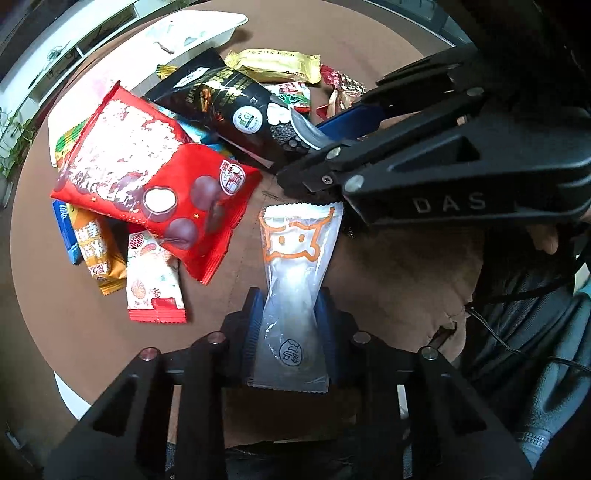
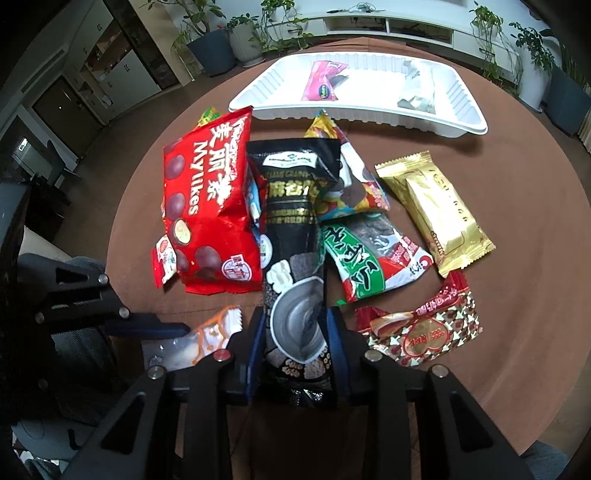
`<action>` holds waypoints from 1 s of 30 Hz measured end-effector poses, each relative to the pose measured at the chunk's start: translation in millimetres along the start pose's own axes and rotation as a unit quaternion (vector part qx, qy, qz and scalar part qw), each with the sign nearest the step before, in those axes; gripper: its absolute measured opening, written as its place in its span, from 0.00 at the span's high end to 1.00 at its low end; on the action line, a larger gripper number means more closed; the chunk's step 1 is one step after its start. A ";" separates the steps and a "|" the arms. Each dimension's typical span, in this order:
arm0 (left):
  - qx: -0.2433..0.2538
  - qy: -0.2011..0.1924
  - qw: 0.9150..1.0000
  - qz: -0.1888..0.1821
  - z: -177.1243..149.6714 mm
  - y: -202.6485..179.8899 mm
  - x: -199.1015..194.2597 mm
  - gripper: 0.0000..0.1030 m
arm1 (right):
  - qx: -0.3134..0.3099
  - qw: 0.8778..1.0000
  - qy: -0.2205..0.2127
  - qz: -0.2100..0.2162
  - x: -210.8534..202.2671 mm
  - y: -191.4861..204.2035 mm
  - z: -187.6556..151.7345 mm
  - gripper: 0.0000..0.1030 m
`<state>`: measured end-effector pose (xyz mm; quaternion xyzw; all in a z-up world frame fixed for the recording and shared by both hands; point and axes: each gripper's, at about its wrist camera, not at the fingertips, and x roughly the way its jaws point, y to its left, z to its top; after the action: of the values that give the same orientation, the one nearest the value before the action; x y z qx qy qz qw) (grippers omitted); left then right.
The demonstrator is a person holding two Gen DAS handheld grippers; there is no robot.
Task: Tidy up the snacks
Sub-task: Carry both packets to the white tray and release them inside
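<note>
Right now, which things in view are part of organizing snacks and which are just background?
In the job:
- clear packet, in left gripper
- black pouch, in right gripper
- red Mylikes bag
- gold packet
- white tray

Just lying about:
- potted plants
- white shelf

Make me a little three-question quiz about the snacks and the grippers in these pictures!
1. True or false: the white tray is empty.
2. What does the left gripper hold?
A) clear pouch
B) gold packet
C) red bag
3. Which packet is the right gripper shut on?

Key: 1 false, some packets lie in it. 2 A. 3 the black packet.
</note>
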<state>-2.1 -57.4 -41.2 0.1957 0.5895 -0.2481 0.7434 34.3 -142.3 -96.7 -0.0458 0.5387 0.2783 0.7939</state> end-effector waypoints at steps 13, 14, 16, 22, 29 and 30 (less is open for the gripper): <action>-0.053 -0.044 0.996 -0.052 -43.7 21.1 -9.6 0.76 | 0.014 0.999 -0.019 0.032 -14.5 7.3 -5.5 0.80; -0.058 -0.047 0.996 -0.055 -46.1 23.6 -11.8 0.76 | 0.016 0.999 -0.021 0.034 -16.1 7.6 -6.1 0.79; -0.070 -0.056 0.994 -0.065 -52.0 28.3 -17.3 0.76 | 0.024 0.998 -0.025 0.042 -21.4 7.0 -8.4 0.80; -0.117 -0.096 0.983 -0.104 -75.8 44.2 -32.3 0.76 | 0.048 0.996 -0.037 0.063 -37.7 -1.0 -13.3 0.80; -0.165 -0.138 0.969 -0.123 -99.4 87.9 -55.5 0.76 | 0.066 0.994 -0.047 0.079 -52.9 -8.3 -16.5 0.80; -0.169 -0.143 0.967 -0.126 -102.0 94.3 -61.0 0.76 | 0.069 0.993 -0.048 0.083 -54.8 -8.8 -17.0 0.80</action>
<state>-36.1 86.0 -5.2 -0.0468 0.5301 -0.2620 0.8051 10.0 -177.6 -57.5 0.0667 0.5199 0.3072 0.7943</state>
